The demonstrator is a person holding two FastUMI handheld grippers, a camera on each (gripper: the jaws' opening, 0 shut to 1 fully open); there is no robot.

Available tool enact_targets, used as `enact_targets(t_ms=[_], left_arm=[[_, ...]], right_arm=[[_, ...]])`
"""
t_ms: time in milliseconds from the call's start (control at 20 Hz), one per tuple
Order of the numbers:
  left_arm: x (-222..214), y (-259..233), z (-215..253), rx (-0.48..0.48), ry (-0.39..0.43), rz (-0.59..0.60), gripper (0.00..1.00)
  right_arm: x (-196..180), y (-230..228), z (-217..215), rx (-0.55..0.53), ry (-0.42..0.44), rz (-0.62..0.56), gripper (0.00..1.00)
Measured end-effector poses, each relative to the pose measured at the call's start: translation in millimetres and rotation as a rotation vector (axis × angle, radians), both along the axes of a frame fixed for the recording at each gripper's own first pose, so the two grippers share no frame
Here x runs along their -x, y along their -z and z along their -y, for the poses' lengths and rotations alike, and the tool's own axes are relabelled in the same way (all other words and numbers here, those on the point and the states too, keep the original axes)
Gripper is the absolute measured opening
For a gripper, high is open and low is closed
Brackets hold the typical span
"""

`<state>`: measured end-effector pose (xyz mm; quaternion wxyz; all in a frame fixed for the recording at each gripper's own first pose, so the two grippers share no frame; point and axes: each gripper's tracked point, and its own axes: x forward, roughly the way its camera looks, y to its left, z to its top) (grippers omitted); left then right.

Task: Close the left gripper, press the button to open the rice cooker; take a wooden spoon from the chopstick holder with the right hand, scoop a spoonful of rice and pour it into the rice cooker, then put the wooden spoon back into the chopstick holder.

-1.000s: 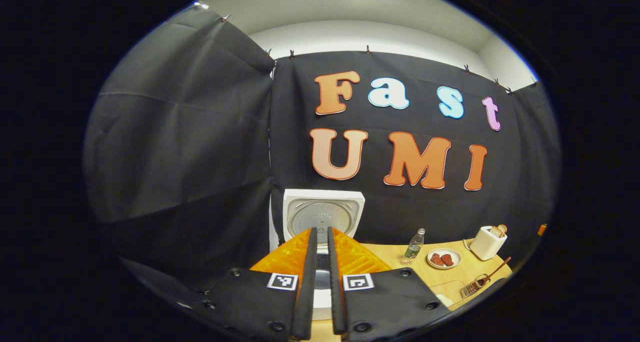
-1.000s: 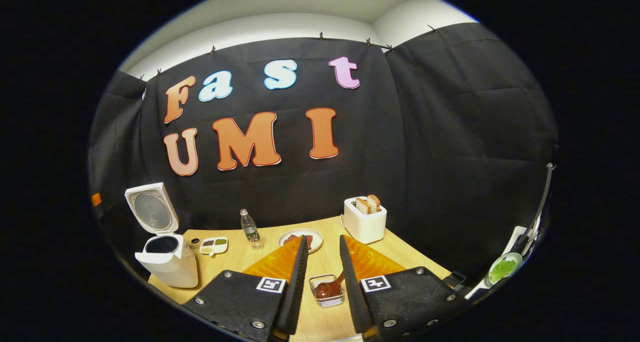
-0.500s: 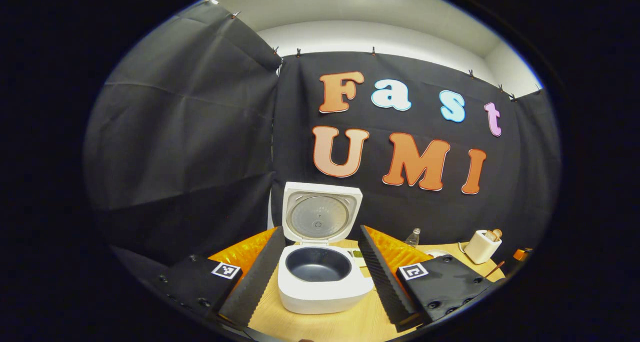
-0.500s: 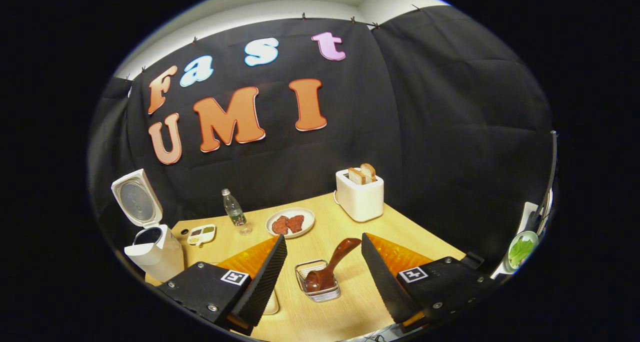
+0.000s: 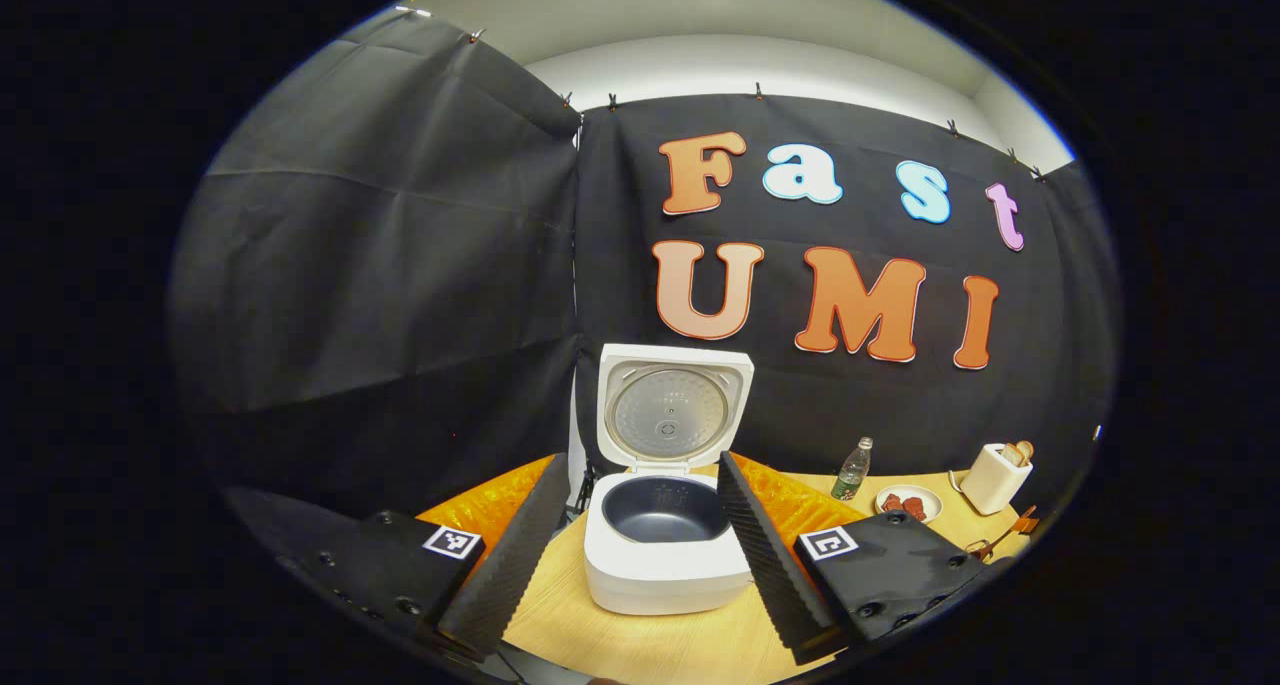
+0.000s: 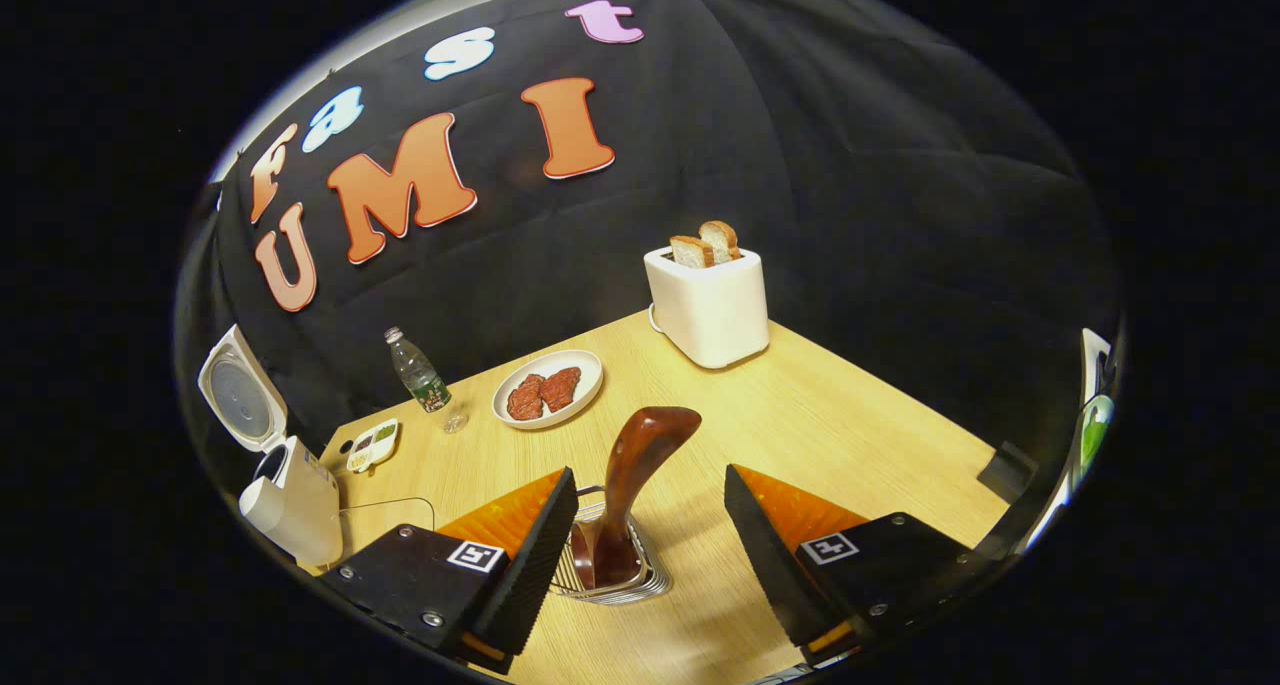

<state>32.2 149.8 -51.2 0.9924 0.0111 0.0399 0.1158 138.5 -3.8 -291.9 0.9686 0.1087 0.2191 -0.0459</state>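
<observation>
White rice cooker [image 5: 667, 550] w/ lid up: button step looks done. Left hand-held gripper [image 5: 634, 525] wide open, empty, cooker just beyond. Right hand-held gripper [image 6: 640, 535] wide open, straddling dark wooden spoon [image 6: 635, 475] in wire chopstick holder [image 6: 640, 587]. Next: close on handle, lift.

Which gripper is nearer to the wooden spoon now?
Right. The right gripper is open around the wooden spoon; the left gripper faces the rice cooker, far away.
</observation>
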Motion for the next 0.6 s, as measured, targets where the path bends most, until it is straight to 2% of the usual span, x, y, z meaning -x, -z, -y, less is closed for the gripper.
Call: enact_targets(t_ms=[50,250,350,400,500,600], left_arm=[[1.5,2.0,-2.1,0.002,-0.009,-0.005,1.0],[6.3,7.6,-7.6,-0.002,-0.042,-0.022,1.0],[8.6,9.9,-8.5,-0.012,-0.049,-0.036,1.0],[8.1,10.9,-9.0,-0.018,-0.05,-0.042,1.0],[7.5,6.9,-7.7,-0.025,-0.047,-0.039,1.0],[7.4,6.9,-8.0,-0.023,-0.043,-0.035,1.0]], right_arm=[[-1.4,3.1,1.3,-0.025,0.003,-0.003,0.91],[-11.9,10.3,-4.6,-0.135,0.007,-0.017,0.66],[-18.4,4.4,-7.2,-0.174,0.017,0.011,0.52],[-19.0,0.9,-10.9,-0.196,0.015,0.023,0.39],[-20.0,2.9,-12.8,-0.203,0.025,0.026,0.24],[-21.3,-0.6,-16.9,-0.193,0.034,0.04,0.17]])
